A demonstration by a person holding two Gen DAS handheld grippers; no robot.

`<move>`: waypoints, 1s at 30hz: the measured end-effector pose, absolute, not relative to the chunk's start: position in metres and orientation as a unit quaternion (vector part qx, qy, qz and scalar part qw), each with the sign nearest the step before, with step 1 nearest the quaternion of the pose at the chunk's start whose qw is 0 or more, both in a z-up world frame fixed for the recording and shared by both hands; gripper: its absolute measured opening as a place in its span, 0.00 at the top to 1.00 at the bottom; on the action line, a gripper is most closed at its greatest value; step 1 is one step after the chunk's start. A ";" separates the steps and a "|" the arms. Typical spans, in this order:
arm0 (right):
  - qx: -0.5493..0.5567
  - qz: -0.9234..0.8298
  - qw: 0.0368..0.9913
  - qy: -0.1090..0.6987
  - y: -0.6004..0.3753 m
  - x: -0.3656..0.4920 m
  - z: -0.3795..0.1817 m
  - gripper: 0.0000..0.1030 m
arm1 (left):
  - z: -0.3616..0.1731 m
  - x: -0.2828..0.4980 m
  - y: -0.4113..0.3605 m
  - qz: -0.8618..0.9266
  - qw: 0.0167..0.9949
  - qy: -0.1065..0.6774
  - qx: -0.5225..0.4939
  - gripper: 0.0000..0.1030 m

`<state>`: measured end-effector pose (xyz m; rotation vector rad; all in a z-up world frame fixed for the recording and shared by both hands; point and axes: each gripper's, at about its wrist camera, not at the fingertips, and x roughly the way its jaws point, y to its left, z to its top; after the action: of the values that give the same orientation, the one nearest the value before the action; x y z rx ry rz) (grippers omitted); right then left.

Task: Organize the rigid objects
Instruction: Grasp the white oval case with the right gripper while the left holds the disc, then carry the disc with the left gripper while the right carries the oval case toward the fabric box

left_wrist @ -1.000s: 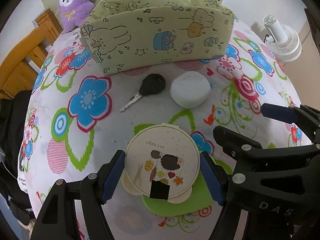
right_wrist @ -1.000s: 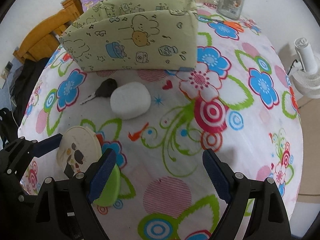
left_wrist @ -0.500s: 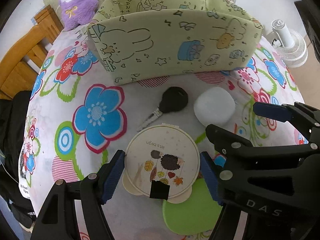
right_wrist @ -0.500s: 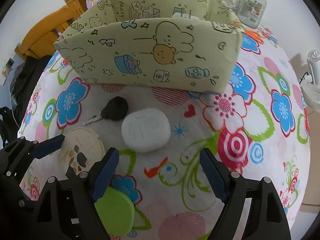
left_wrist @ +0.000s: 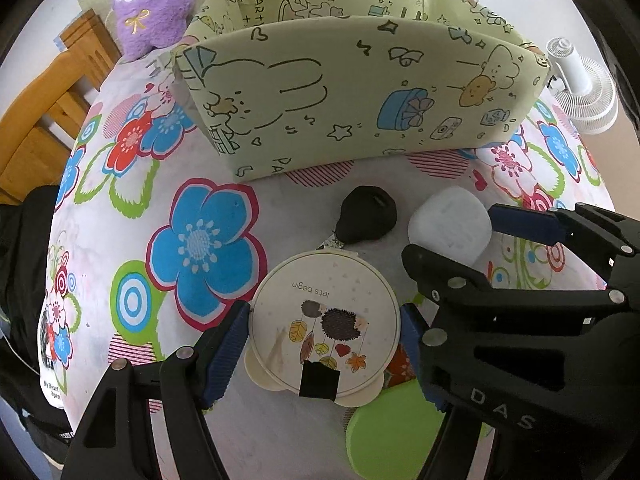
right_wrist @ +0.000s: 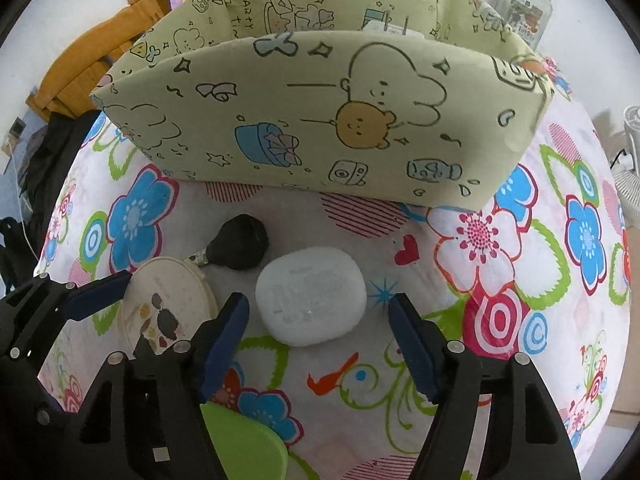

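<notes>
Round tin (left_wrist: 325, 322) clamped between left gripper (left_wrist: 325, 334) fingers, near key (left_wrist: 366, 220). Right gripper (right_wrist: 318, 346) fingers spread wide before white case (right_wrist: 311, 295); jar (right_wrist: 526, 4) seen clearly only from right wrist.

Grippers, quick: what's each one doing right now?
Left gripper: shut on the round hedgehog tin.
Right gripper: open, holding nothing, straddling the white case.

A floral tablecloth (left_wrist: 200, 240) covers the table. Off its far left corner sits a purple plush toy (left_wrist: 150, 4), with a wooden chair (left_wrist: 44, 120) beyond its left edge. A glass jar with a green lid (right_wrist: 528, 0) stands at the cloth's far right; a white fan (left_wrist: 580, 88) stands off its right side.
</notes>
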<state>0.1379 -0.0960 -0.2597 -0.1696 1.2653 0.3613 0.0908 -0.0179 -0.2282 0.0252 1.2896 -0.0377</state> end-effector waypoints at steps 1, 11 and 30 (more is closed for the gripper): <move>-0.081 0.166 0.788 0.587 -0.094 0.138 -0.260 0.30 | -0.228 0.092 -0.016 -0.018 0.799 0.601 0.011 0.25; -0.088 0.170 0.792 0.579 -0.080 0.133 -0.258 0.43 | -0.230 0.094 -0.011 -0.024 0.798 0.602 0.016 0.25; -0.054 0.128 0.804 0.579 -0.112 0.098 -0.236 0.43 | -0.209 0.067 -0.021 -0.052 0.806 0.588 0.039 0.26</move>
<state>0.0976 -0.1119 -0.2365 -0.1156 1.2392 0.2735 0.0669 -0.0208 -0.2085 0.0840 1.2586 -0.1114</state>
